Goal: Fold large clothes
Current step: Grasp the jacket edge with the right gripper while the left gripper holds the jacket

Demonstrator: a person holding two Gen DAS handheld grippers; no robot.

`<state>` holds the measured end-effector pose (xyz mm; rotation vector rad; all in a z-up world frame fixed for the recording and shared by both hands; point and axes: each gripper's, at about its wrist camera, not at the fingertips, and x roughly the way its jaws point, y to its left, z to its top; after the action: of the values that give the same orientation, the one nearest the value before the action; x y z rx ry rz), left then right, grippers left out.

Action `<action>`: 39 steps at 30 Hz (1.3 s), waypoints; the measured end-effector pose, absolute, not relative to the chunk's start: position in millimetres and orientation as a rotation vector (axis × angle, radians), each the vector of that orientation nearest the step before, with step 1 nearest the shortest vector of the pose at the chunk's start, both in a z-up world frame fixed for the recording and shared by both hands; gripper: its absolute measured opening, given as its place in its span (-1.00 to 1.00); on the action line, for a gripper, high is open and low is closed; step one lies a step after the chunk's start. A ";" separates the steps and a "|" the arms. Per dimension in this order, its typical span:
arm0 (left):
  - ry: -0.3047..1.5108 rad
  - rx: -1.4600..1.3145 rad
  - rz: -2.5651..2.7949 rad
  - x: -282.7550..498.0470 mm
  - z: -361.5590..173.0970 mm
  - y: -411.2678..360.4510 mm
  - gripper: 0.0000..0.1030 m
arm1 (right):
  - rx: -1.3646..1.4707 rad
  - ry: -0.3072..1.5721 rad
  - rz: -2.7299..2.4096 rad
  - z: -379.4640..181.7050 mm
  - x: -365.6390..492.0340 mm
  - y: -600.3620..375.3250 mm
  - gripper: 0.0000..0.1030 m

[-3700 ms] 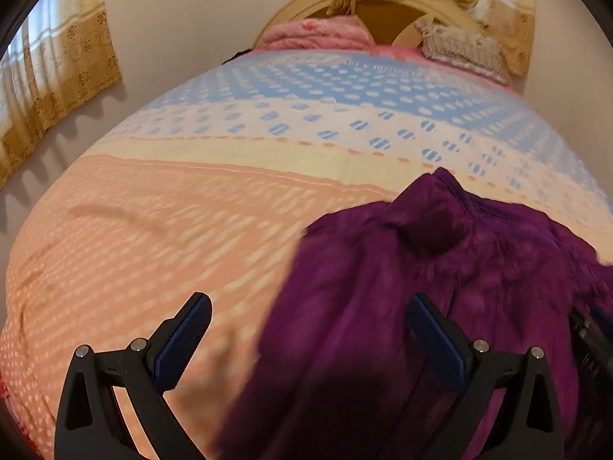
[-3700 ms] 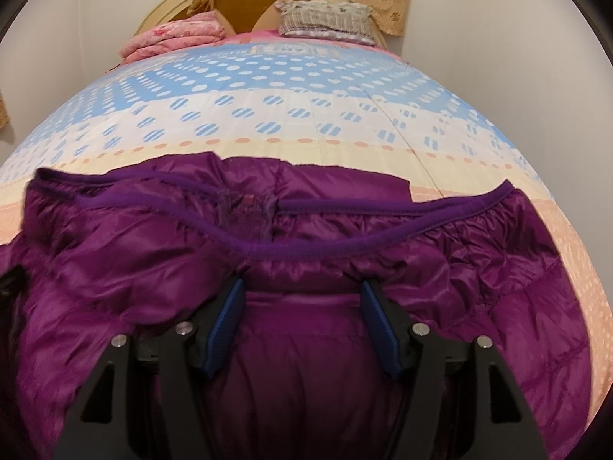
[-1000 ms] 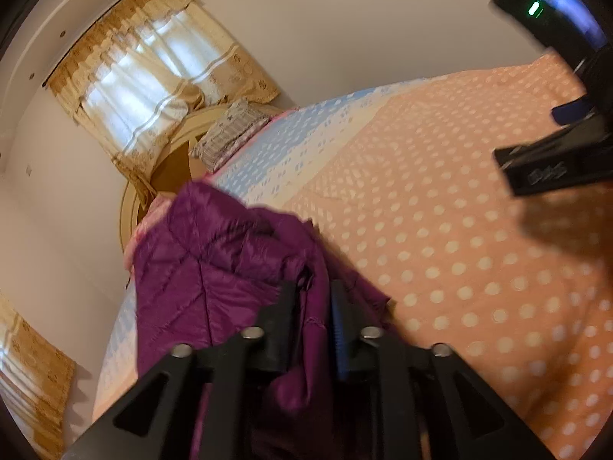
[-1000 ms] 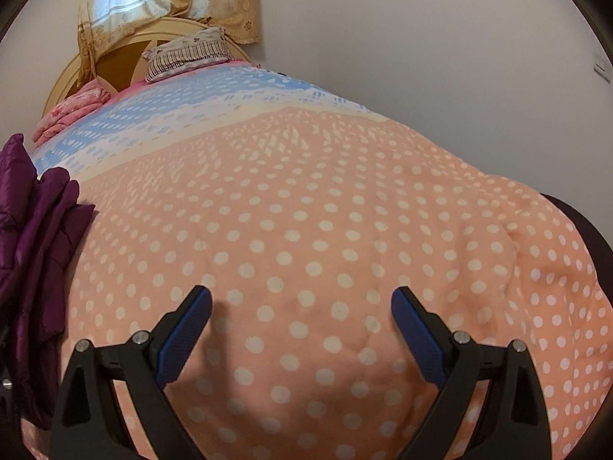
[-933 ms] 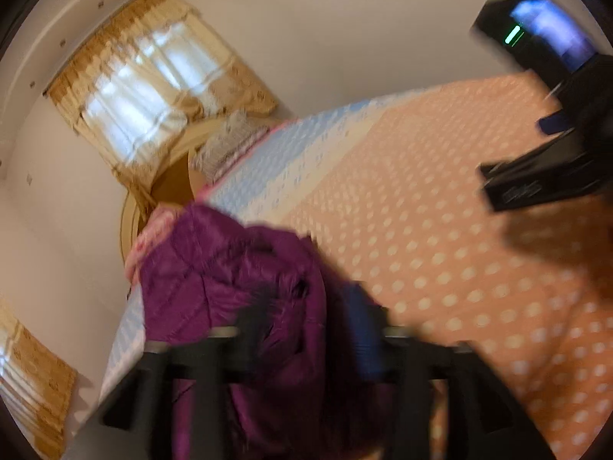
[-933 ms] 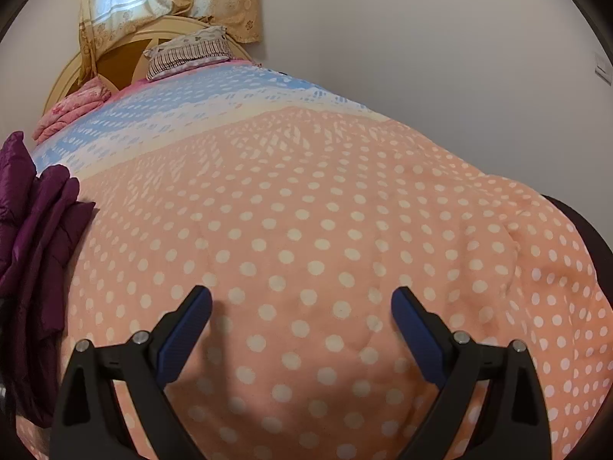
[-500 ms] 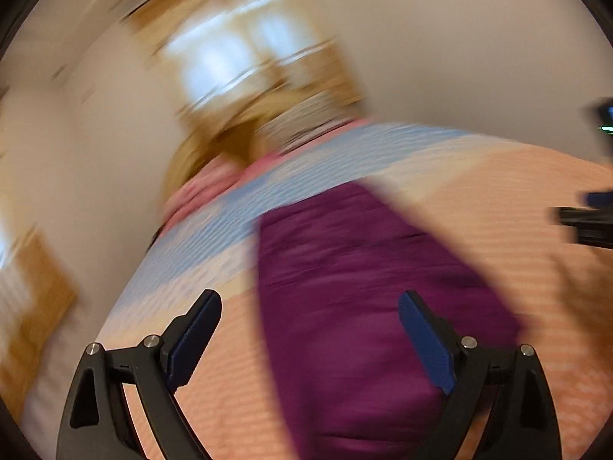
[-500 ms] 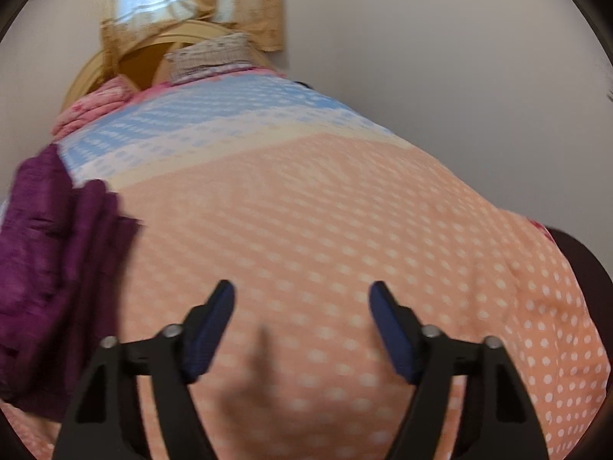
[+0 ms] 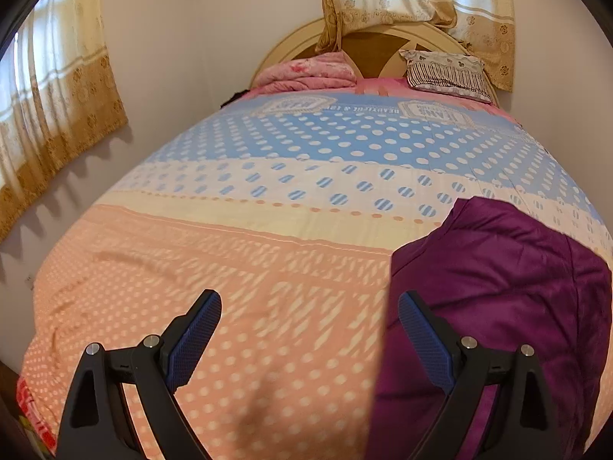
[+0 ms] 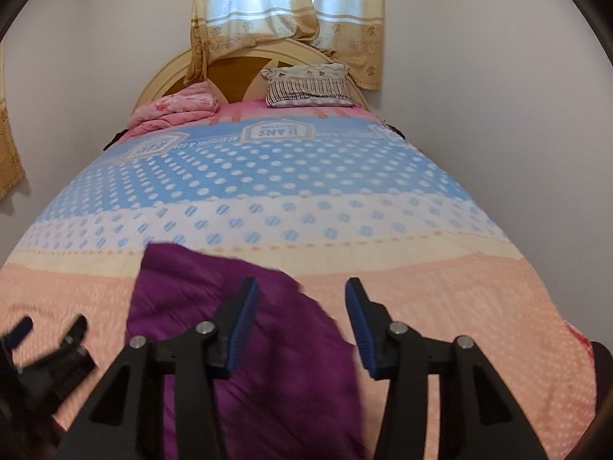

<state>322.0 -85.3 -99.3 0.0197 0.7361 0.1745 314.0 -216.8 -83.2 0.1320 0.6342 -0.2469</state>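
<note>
A purple puffer jacket (image 9: pixel 505 287) lies folded in a compact bundle on the polka-dot bedspread (image 9: pixel 268 249). In the left wrist view it sits at the lower right. My left gripper (image 9: pixel 308 326) is open and empty, just left of the bundle's edge. In the right wrist view the jacket (image 10: pixel 245 345) lies under and left of my right gripper (image 10: pixel 300 318), which is open and empty above its right edge. The left gripper also shows in the right wrist view (image 10: pixel 48 349) at the lower left.
The bed fills both views, with a pink folded blanket (image 9: pixel 310 73) and a striped pillow (image 9: pixel 446 73) by the round headboard (image 9: pixel 371 42). Curtained windows (image 9: pixel 49 115) are on the left wall and behind the headboard. A wall runs close along the bed's right side (image 10: pixel 517 115).
My left gripper let go of the jacket, opened wide and swung back to face the headboard. My right gripper turned left over the jacket and its jaws narrowed a little. The jacket now lies folded.
</note>
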 end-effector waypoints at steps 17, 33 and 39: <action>0.732 0.108 0.075 342.1 -159.2 -171.0 0.90 | 0.250 0.704 -0.327 -187.4 301.8 -282.9 -0.16; 0.771 0.078 0.088 349.7 -178.0 -165.2 0.98 | 0.225 0.721 -0.322 -202.8 310.5 -278.0 -0.08; 0.771 0.082 0.090 350.2 -179.1 -165.5 0.98 | 0.229 0.737 -0.319 -206.5 312.1 -278.7 -0.06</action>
<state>350.2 -165.5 -179.1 0.0824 0.7715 0.0903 312.1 -278.7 -206.5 0.2287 0.7368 -0.3190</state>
